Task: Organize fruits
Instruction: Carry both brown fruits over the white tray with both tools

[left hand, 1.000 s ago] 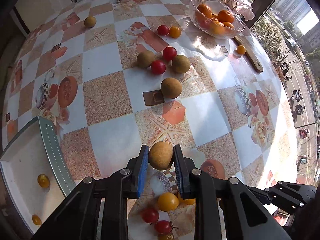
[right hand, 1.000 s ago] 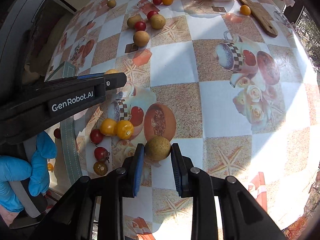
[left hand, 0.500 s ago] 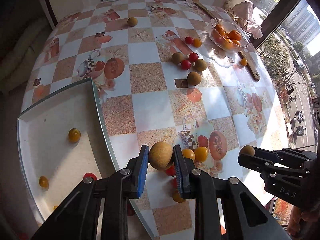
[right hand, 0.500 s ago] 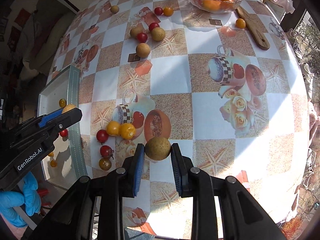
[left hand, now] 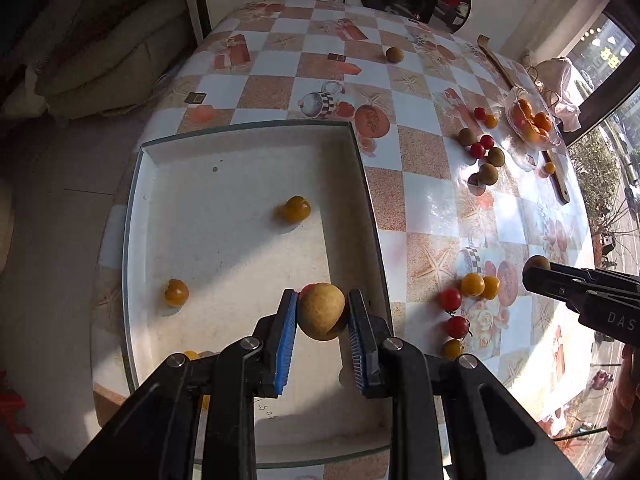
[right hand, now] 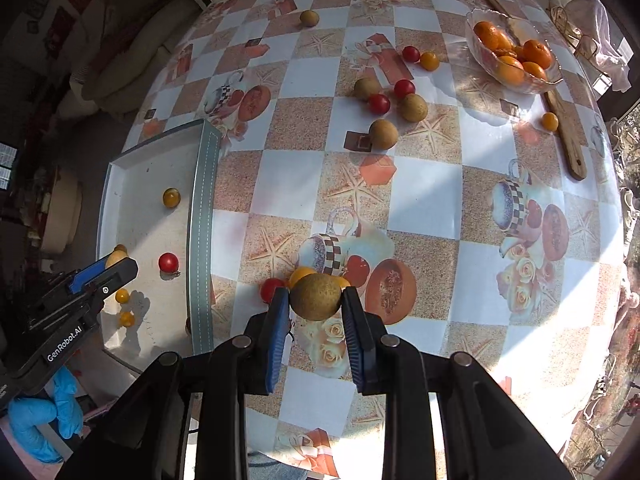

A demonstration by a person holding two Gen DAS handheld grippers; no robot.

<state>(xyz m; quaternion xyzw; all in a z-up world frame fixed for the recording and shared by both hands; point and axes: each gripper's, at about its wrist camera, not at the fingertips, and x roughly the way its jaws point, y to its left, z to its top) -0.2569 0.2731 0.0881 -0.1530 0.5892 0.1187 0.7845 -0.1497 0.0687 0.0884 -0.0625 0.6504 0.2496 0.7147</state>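
My left gripper (left hand: 322, 316) is shut on a round tan fruit (left hand: 321, 310) and holds it above the white tray (left hand: 248, 240), near its right wall. The tray holds yellow tomatoes (left hand: 295, 209) and a red one (right hand: 168, 262). My right gripper (right hand: 315, 300) is shut on another tan fruit (right hand: 316, 296) above the table, right of the tray, over a cluster of red and yellow tomatoes (left hand: 472, 285). The left gripper also shows in the right wrist view (right hand: 112, 266), and the right gripper in the left wrist view (left hand: 538, 266).
More tan fruits (right hand: 383, 134) and red tomatoes (right hand: 379, 103) lie mid-table. A glass bowl of oranges (right hand: 512, 60) stands far right beside a wooden stick (right hand: 564, 128). One tan fruit (right hand: 309, 18) lies far back. The table edge runs behind the tray.
My left gripper has carried its tan fruit leftward from the table to above the tray. My right gripper has moved a little left with its fruit, now over the tomato cluster.
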